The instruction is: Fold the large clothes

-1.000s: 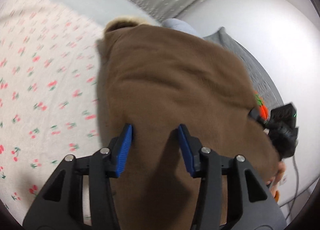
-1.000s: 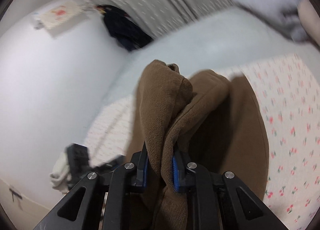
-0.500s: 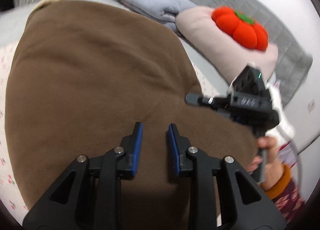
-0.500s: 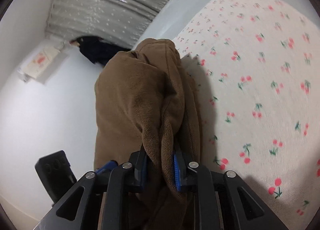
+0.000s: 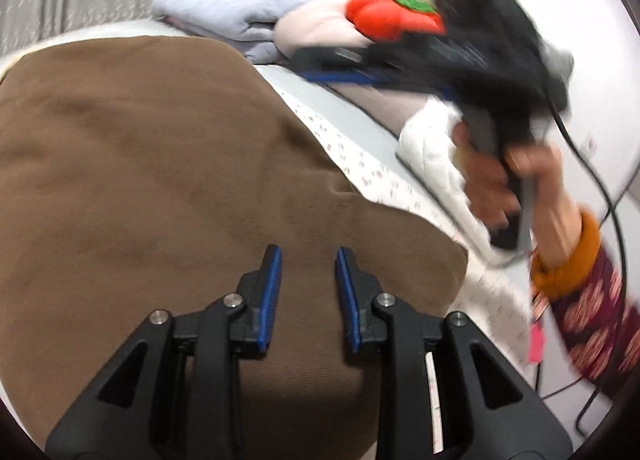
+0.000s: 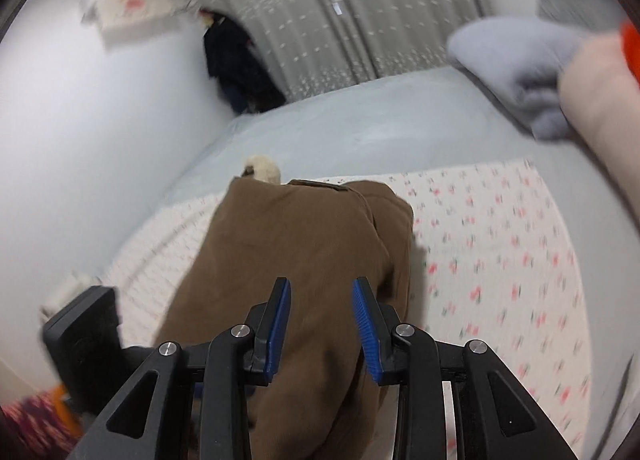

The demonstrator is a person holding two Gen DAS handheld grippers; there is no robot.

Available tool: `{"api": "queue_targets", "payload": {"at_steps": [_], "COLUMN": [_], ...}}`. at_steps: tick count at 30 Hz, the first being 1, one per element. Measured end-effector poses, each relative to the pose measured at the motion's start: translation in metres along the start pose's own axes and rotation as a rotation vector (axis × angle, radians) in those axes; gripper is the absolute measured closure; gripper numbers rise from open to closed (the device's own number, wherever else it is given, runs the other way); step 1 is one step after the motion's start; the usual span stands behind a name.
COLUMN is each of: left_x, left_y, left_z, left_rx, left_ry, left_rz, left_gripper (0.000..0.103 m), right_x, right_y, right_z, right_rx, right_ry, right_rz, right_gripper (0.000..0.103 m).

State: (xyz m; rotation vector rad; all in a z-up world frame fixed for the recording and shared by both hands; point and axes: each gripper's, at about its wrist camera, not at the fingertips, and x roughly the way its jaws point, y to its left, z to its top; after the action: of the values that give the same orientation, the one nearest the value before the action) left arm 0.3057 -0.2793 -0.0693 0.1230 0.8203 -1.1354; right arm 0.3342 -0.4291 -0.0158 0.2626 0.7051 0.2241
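Observation:
A large brown garment point(image 5: 168, 187) lies folded lengthwise on the cherry-print sheet point(image 6: 500, 244), its cream fleece collar point(image 6: 262, 167) at the far end. My left gripper point(image 5: 308, 256) hovers over the near part of the cloth, jaws a little apart with nothing between them. My right gripper point(image 6: 322, 288) stands over the garment's near end point(image 6: 304, 244). Its jaws are opening and no cloth is between the blue pads point(image 6: 362, 316). In the left wrist view a hand point(image 5: 492, 183) holds the blurred right gripper off the garment's right edge.
A grey-blue folded blanket point(image 5: 224, 11), a pink pillow point(image 5: 320, 33) and an orange pumpkin plush point(image 5: 384, 17) lie at the head of the bed. A dark coat point(image 6: 236, 59) hangs by the grey curtain point(image 6: 360, 11). A cable point(image 5: 600, 187) trails from the right gripper.
The right gripper has let go of the brown fold, which now lies flat on the bed. The left jaws have narrowed and its view has swung towards the pillows.

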Motion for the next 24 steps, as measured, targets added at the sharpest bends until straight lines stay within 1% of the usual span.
{"api": "queue_targets", "payload": {"at_steps": [1, 2, 3, 5, 6, 7, 8, 9, 11, 12, 13, 15, 17, 19, 21, 22, 23, 24], "left_x": [0.005, 0.008, 0.01, 0.01, 0.011, 0.012, 0.014, 0.017, 0.02, 0.023, 0.024, 0.021, 0.02, 0.013, 0.003, -0.002, -0.008, -0.016], "left_y": [-0.003, -0.005, -0.007, -0.011, -0.012, -0.013, -0.013, -0.015, -0.016, -0.015, -0.015, -0.016, -0.016, -0.02, -0.021, -0.022, -0.023, -0.026], "left_z": [-0.004, -0.008, -0.011, -0.02, -0.022, -0.023, -0.025, -0.027, -0.029, -0.029, -0.028, -0.029, -0.026, -0.023, -0.02, -0.019, -0.02, -0.02], "left_rx": [0.019, 0.035, 0.05, 0.091, 0.105, 0.115, 0.129, 0.149, 0.157, 0.155, 0.152, 0.151, 0.148, 0.128, 0.11, 0.105, 0.105, 0.109], "left_ry": [-0.003, -0.013, -0.022, -0.039, -0.048, -0.055, -0.061, -0.068, -0.069, -0.063, -0.061, -0.059, -0.056, -0.055, -0.062, -0.063, -0.064, -0.07], "left_rz": [0.009, 0.016, 0.024, 0.046, 0.051, 0.052, 0.057, 0.065, 0.069, 0.071, 0.073, 0.075, 0.077, 0.075, 0.096, 0.111, 0.128, 0.156], "left_gripper": [0.074, 0.075, 0.076, 0.077, 0.078, 0.079, 0.08, 0.081, 0.084, 0.084, 0.084, 0.084, 0.084, 0.083, 0.08, 0.075, 0.065, 0.057], "right_x": [0.003, 0.01, 0.026, 0.045, 0.056, 0.066, 0.078, 0.091, 0.112, 0.121, 0.123, 0.119, 0.107, 0.082, 0.051, 0.034, 0.023, 0.008], "right_y": [-0.002, -0.006, -0.01, -0.017, -0.024, -0.032, -0.039, -0.041, -0.036, -0.034, -0.036, -0.048, -0.05, -0.045, -0.034, -0.026, -0.019, -0.011], "right_z": [-0.003, -0.001, 0.002, 0.007, 0.01, 0.012, 0.013, 0.011, 0.005, -0.001, -0.003, -0.002, -0.001, 0.0, -0.002, -0.005, -0.007, -0.012], "right_rx": [-0.008, -0.02, -0.024, -0.022, -0.01, 0.013, 0.035, 0.036, 0.001, -0.012, -0.001, 0.075, 0.107, 0.13, 0.123, 0.1, 0.086, 0.072], "right_ry": [0.009, 0.023, 0.041, 0.06, 0.073, 0.093, 0.125, 0.15, 0.191, 0.194, 0.188, 0.173, 0.147, 0.112, 0.072, 0.056, 0.05, 0.041], "right_rz": [-0.003, 0.0, -0.008, -0.042, -0.08, -0.092, -0.084, -0.09, -0.131, -0.157, -0.155, -0.109, -0.1, -0.098, -0.082, -0.078, -0.07, -0.057], "right_gripper": [0.069, 0.071, 0.071, 0.073, 0.074, 0.074, 0.073, 0.074, 0.073, 0.073, 0.073, 0.074, 0.074, 0.07, 0.068, 0.067, 0.067, 0.067]}}
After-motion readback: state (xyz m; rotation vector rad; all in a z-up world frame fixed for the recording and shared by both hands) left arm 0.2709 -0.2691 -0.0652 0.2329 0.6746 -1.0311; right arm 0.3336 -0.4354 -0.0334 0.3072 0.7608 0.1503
